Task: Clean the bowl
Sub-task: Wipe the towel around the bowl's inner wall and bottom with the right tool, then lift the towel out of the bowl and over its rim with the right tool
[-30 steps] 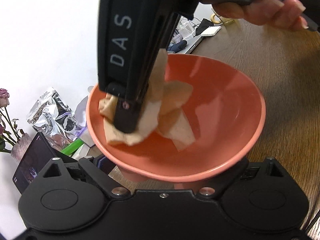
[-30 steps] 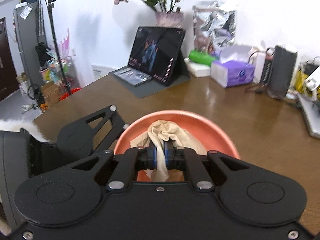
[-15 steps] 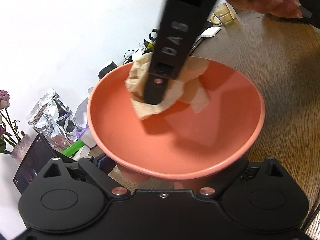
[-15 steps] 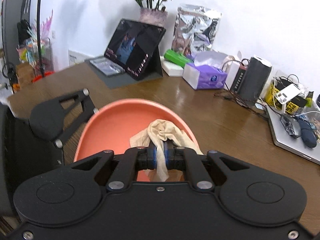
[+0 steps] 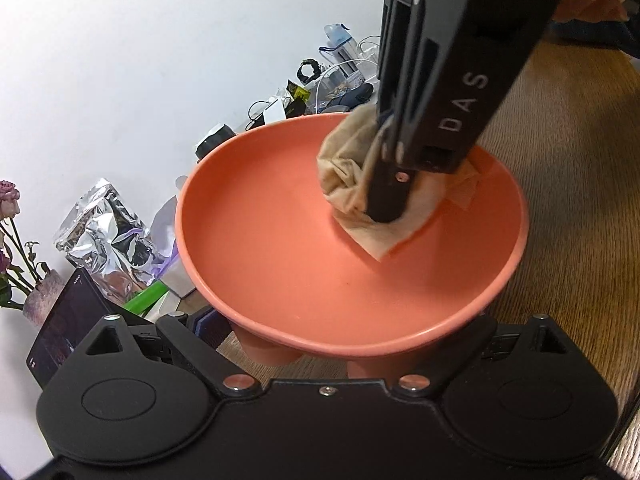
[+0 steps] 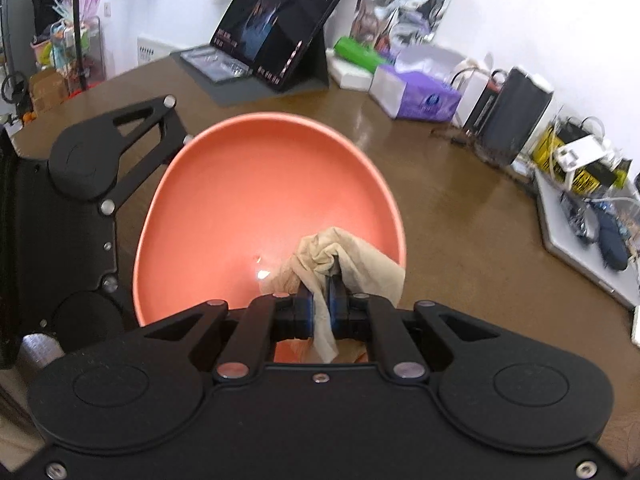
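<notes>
Salmon-pink bowl [image 6: 256,184] over the wooden bench [image 6: 460,240], tilted, its near rim held by the left tool [image 5: 320,354], clamped on that rim. Right tool [image 6: 320,304] pinched tight on a crumpled beige cloth [image 6: 344,260], pressing it against the bowl's inner wall near the rim. Tablet [image 6: 276,36] and purple tissue box [image 6: 416,96] at the bench's far edge.

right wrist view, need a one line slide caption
Right gripper shut on a beige cloth, wiping inside the coral bowl on a wooden table.
</notes>
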`<state>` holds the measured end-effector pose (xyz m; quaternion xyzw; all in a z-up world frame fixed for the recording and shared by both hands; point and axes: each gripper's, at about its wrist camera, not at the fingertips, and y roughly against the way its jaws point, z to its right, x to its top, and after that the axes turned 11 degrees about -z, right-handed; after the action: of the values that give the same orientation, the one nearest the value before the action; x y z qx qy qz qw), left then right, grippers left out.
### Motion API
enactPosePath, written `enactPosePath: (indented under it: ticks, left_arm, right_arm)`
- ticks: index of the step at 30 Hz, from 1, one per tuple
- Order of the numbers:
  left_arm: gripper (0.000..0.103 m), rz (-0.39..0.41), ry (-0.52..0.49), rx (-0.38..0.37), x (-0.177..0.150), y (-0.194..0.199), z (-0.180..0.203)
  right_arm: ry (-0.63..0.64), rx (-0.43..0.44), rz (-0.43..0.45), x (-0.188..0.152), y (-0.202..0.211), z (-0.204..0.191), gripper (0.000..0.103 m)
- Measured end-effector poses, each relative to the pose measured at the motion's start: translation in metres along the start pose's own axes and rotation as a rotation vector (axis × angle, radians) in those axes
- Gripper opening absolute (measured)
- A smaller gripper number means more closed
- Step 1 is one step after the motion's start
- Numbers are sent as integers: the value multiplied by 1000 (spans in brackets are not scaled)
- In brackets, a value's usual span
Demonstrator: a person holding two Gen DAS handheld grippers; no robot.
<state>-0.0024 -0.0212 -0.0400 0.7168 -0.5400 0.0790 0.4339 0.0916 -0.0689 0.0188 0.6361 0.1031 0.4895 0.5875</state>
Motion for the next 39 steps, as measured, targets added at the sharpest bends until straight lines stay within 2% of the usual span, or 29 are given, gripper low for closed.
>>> enactPosePath:
  ticks: [3, 8, 12, 16, 22, 26, 35, 39]
  left_arm:
    - [94, 1, 1, -2, 0, 2, 1]
    - [94, -1, 3, -6, -1, 6, 5]
    - [94, -4, 4, -14, -1, -2, -3]
    - [94, -4, 6, -25, 0, -5, -8]
    - [94, -4, 7, -27, 0, -6, -9]
    - [94, -3, 6, -28, 1, -4, -9]
    - [94, -5, 9, -31, 2, -5, -10]
    - [94, -4, 7, -28, 2, -7, -12]
  right_arm:
    - [18, 23, -29, 0, -1, -2, 8]
    - [20, 120, -85, 0, -4, -4, 8]
    - [-12, 212, -90, 1, -7, -4, 8]
    - [-77, 333, -65, 3, -9, 2, 8]
    - [-159, 437, 36, 5, -10, 9, 8]
    - [-187, 438, 121, 6, -5, 13, 8]
    - [-210, 334, 329, 6, 46, 51, 8]
    - [-266, 331, 328, 16, 46, 77, 8]
